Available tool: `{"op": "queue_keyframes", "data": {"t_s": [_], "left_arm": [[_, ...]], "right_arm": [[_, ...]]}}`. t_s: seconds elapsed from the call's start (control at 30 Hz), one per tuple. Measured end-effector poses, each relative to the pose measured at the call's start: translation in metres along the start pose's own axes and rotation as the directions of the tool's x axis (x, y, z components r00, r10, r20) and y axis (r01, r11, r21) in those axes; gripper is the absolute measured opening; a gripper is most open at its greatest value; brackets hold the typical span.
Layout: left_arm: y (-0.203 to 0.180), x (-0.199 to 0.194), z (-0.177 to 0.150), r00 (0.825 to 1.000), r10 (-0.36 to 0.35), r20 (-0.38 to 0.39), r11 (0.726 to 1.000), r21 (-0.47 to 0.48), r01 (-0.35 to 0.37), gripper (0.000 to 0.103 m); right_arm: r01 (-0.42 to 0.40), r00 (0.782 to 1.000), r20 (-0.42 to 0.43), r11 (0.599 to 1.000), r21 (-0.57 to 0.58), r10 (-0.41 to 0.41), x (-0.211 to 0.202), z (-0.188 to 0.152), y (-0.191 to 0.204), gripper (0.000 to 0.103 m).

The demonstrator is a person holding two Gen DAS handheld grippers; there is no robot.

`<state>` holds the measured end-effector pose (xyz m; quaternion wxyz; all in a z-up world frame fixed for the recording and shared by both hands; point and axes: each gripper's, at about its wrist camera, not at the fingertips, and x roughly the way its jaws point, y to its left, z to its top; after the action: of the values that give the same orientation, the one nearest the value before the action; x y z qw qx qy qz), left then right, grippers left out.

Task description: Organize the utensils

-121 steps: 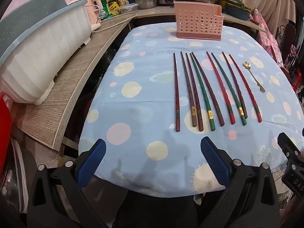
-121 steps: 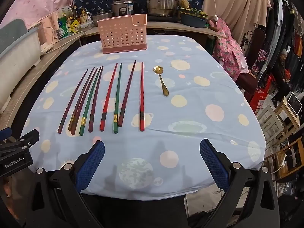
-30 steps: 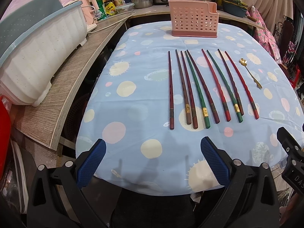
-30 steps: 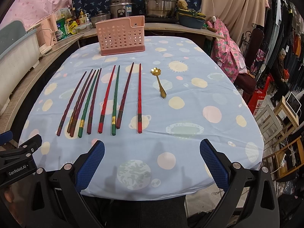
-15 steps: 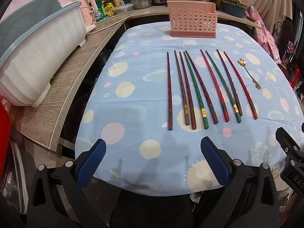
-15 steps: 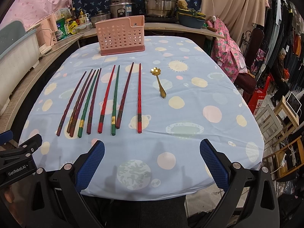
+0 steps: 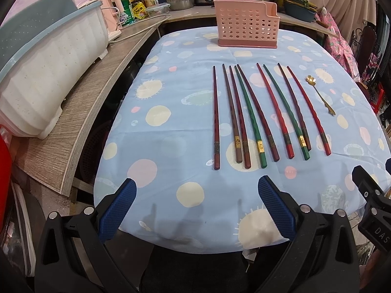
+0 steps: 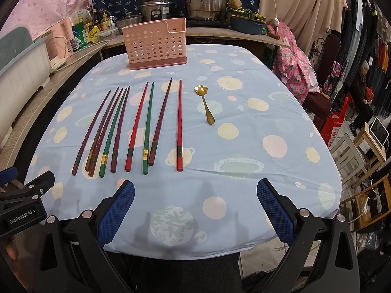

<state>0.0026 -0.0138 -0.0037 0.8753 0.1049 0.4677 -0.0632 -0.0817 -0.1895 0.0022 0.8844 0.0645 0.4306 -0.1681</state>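
Nothing is sorted yet — nine chopsticks (image 7: 256,112) and a gold spoon (image 8: 205,103) lie on the surface (image 8: 244,146), well short of the pink perforated holder (image 7: 246,26). Left claw (image 7: 195,210) and right claw (image 8: 195,210) both gape wide, empty — every piece remains to be moved.

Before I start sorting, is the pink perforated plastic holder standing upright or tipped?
Upright: the pink perforated plastic holder sits flat on its base, opening upward.

glossy lacquered chopsticks (image 7: 254,114), a shiny metal spoon (image 8: 204,102), a perforated matt plastic basket (image 7: 246,28), a matt cloth tabletop (image 8: 244,131).
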Motion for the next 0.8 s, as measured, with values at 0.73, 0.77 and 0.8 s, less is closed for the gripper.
{"op": "queue_keyframes", "data": {"t_s": [0.73,0.77,0.8], "left_arm": [[0.025,0.076,0.022,0.993,-0.079,-0.087,0.994,-0.081,0.072,0.089],[0.023,0.079,0.023,0.992,-0.085,-0.093,0.994,-0.078,0.078,0.087],[0.023,0.083,0.023,0.991,-0.088,-0.098,0.994,-0.077,0.081,0.084]], "right_arm": [[-0.014,0.999,-0.029,0.999,0.045,0.015,0.04,0.032,-0.018,0.095],[-0.018,0.999,-0.031,0.999,0.047,0.02,0.043,0.034,-0.019,0.094],[-0.022,0.999,-0.032,0.999,0.047,0.023,0.046,0.036,-0.019,0.093]]}}
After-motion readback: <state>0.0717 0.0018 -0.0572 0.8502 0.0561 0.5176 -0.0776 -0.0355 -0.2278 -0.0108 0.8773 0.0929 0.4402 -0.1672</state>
